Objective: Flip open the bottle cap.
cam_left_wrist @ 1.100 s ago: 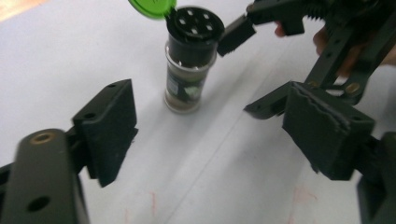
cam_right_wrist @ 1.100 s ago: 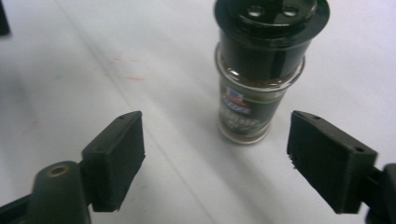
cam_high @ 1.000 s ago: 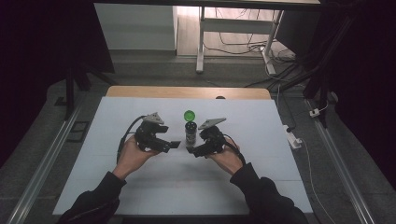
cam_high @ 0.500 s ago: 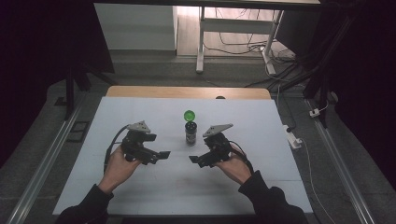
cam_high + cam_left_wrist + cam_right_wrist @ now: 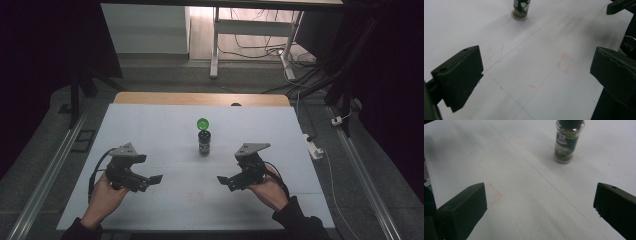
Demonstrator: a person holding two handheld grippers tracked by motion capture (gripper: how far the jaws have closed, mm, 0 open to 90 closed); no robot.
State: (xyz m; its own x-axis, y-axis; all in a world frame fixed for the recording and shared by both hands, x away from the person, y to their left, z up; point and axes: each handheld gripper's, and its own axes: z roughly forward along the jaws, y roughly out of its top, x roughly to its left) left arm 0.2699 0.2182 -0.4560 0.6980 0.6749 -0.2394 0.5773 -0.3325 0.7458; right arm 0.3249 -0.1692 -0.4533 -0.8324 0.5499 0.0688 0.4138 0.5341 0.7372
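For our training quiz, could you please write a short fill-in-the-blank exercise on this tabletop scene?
1. The spice jar stands ____ on the white table.
2. The round cap lying behind the jar is ____ in colour.
3. The left gripper and the right gripper both have ____ jaws, with nothing between them.

Missing words: upright; green; open

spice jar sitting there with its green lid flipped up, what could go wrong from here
1. The spice jar stands upright, narrow and alone mid-table, with its green lid hinged open. A bump could tip it and spill the contents.
2. The left gripper and right gripper are open and apart from the jar, which sits between them. A careless sweep inward, or a trailing cable, could catch it.
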